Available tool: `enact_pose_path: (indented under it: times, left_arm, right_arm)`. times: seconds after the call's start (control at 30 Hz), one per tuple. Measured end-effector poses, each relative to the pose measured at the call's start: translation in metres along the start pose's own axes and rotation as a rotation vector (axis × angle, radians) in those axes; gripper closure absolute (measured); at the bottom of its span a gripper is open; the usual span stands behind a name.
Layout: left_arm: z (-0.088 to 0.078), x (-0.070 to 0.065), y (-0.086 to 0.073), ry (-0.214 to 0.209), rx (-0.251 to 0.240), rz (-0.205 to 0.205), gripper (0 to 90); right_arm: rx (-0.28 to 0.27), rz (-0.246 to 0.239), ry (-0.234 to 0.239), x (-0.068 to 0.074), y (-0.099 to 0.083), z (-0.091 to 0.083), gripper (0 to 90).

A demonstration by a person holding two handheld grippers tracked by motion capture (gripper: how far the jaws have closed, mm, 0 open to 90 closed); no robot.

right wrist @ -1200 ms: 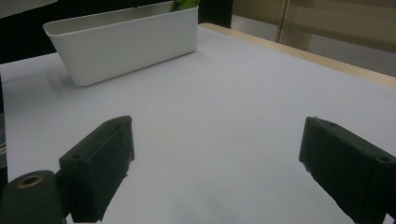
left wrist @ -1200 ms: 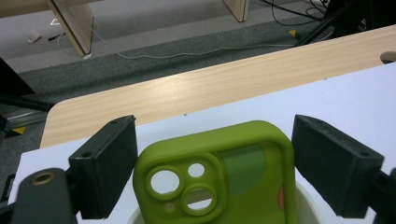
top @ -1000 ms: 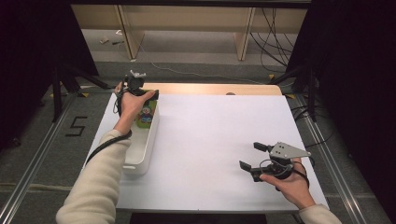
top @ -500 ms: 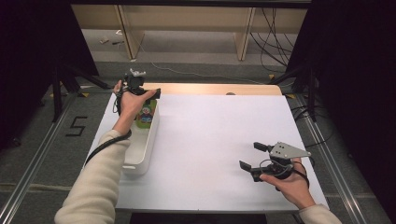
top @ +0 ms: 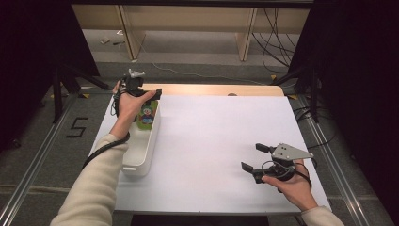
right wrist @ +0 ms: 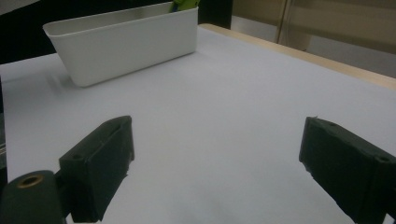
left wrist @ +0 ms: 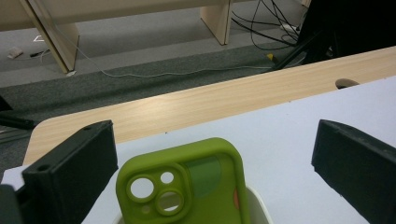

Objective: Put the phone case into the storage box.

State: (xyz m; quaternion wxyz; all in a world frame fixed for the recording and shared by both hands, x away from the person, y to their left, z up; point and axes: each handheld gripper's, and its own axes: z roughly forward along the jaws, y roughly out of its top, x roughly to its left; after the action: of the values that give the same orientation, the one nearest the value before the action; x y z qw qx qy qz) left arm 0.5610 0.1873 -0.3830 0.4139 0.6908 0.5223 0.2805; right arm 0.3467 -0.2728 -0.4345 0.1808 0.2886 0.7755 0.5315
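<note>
The fingers (left wrist: 70, 175) of the left gripper (top: 139, 92) had just spread wide, freeing the green phone case (left wrist: 187, 186) that stood in the white bin (top: 143, 141). The right gripper (top: 258, 157) rested open; placing looked done.

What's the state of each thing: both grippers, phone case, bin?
Left gripper: open, jaws just opened, clear of the case between them.
Right gripper: open, nothing between the jaws, low over the table.
Phone case: green, standing on end in the bin, released.
Bin: white, upright on the table, case at its far end.
</note>
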Motion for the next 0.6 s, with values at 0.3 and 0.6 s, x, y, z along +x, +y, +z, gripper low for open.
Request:
enact_pose_path:
  times: [0.3,0.6]
  left_arm:
    - [-0.006,0.0,-0.005,-0.01,0.005,0.01,0.0]
    - [-0.015,-0.003,-0.007,-0.043,-0.007,0.0,0.6]
  right_arm:
    - [0.0,0.001,-0.002,0.0,0.0,0.0,11.2]
    - [0.0,0.002,-0.004,0.0,0.0,-0.001,11.3]
